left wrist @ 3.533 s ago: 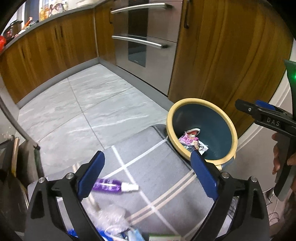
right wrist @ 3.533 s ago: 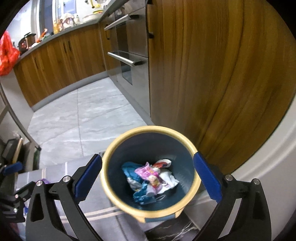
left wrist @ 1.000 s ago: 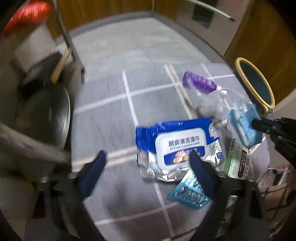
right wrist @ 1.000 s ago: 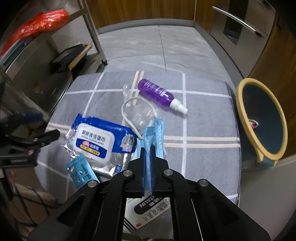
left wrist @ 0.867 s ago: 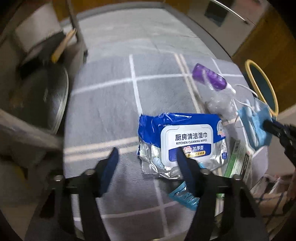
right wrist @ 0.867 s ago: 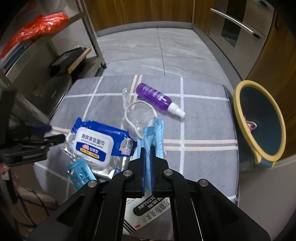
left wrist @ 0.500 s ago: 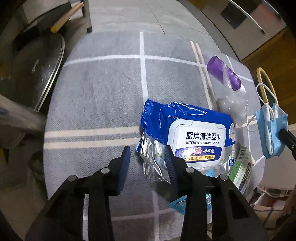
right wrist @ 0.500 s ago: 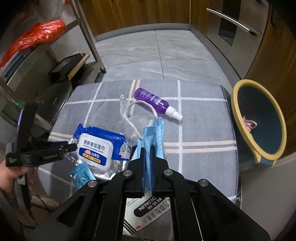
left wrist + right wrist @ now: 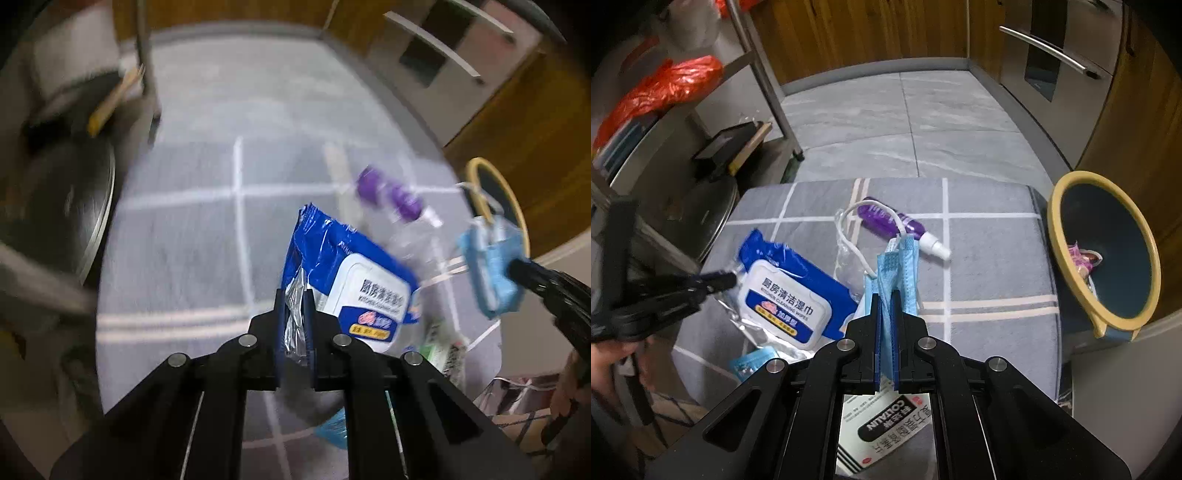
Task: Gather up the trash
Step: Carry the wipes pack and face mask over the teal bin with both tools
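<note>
Trash lies scattered over a grey cloth-covered bench (image 9: 997,258) with pale grid lines; going left to right in the right wrist view, the left claw (image 9: 729,280) reaches in from nine o'clock, its jaws closing on the silvery end of a blue foil pack of kitchen wipes (image 9: 790,291) with a white flip lid, one end of the pack raised off the cloth; the left wrist view shows that crinkled foil edge pinched between the blue pads (image 9: 282,325); a small light-blue blister pack (image 9: 753,362) sits at seven o'clock of the wipes; a clear crumpled plastic bag (image 9: 846,269) lies just beside the wipes at three o'clock; the right claw (image 9: 885,306) is clamped tight on a pale blue pleated face mask (image 9: 897,266), its white ear loop (image 9: 846,236) arcing toward eleven o'clock; a purple spray bottle (image 9: 890,221) with a white nozzle lies at twelve o'clock of the mask; a white printed box (image 9: 886,421) shows under the claw; a dark blue bin with a yellow rim (image 9: 1067,254) stands at three o'clock, wrappers inside.
</note>
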Demonstrator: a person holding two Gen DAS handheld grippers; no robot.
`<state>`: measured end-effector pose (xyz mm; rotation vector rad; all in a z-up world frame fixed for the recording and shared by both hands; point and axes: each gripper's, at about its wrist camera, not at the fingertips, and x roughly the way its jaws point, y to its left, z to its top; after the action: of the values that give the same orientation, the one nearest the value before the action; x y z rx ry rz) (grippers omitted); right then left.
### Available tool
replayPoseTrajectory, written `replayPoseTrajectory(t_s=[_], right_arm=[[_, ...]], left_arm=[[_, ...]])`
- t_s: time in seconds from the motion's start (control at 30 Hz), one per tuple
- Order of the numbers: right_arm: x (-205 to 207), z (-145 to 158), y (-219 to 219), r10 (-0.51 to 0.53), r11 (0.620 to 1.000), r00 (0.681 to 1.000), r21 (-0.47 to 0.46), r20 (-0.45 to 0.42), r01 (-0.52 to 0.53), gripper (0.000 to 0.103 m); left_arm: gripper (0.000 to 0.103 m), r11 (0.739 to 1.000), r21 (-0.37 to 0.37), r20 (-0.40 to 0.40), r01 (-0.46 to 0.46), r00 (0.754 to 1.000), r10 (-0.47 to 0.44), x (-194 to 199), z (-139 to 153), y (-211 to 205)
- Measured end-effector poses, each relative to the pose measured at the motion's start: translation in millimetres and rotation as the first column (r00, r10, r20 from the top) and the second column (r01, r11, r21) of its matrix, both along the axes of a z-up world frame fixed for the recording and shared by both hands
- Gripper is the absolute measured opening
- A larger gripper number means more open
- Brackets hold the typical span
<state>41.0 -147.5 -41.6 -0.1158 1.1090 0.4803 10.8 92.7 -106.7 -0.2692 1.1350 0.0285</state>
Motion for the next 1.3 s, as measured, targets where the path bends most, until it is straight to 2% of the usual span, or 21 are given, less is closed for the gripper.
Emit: replayPoseTrajectory(t_s=[0.13, 0.23, 0.3, 0.43, 0.47, 0.63, 0.8, 1.03, 1.3], right_arm=[[3.0, 10.5, -8.2, -0.014, 1.0, 1.0, 0.013, 0.027, 0.013, 0.006], [5.8, 23.7, -17.2, -0.029, 0.999, 0.998, 0.041, 0.057, 0.027, 0.006], [8.6, 31.9, -22.4, -0.042, 0.997, 0.997, 0.062, 0.07, 0.037, 0.006], [13.4, 42.3, -31.1, -0.057, 0.996, 0.993, 0.076, 0.102, 0.05, 0.006], [15.3, 43.4, -33.6, -0.066, 0.995, 0.993, 0.082, 0.102, 0.057, 0.006], [18.9, 45.4, -38.6, -0.077, 0.995, 0.991, 0.078, 0.111, 0.069, 0.006], [21.5, 53.6, -44.0, -0.087, 0.993, 0.987, 0.087, 0.135, 0.076, 0.006], [33.1, 66.3, -63.4, -0.13, 0.988, 0.978, 0.109, 0.163, 0.114, 0.006], [60.2, 74.9, -114.0, -0.269, 0.96, 0.946, 0.133, 0.183, 0.247, 0.006]], left_arm=[[0.007, 0.983, 0.136, 0.09, 0.121, 0.987, -0.134, 4.1, 31.6, -34.6], [0.006, 0.957, 0.208, 0.156, 0.202, 0.959, -0.237, -3.2, 50.5, -61.5], [0.005, 0.944, 0.225, 0.181, 0.239, 0.942, -0.282, -4.2, 61.0, -73.4], [0.005, 0.897, 0.327, 0.204, 0.299, 0.904, -0.376, -10.2, 73.7, -92.1], [0.005, 0.893, 0.336, 0.208, 0.301, 0.901, -0.382, -11.1, 75.0, -93.8], [0.005, 0.894, 0.346, 0.259, 0.286, 0.886, -0.384, -15.4, 90.9, -93.7], [0.005, 0.906, 0.324, 0.312, 0.273, 0.873, -0.374, -16.7, 108.3, -93.0], [0.005, 0.9, 0.349, 0.368, 0.26, 0.845, -0.387, -11.6, 141.5, -98.6], [0.005, 0.886, 0.348, 0.424, 0.306, 0.792, -0.44, 15.8, 174.0, -128.2]])
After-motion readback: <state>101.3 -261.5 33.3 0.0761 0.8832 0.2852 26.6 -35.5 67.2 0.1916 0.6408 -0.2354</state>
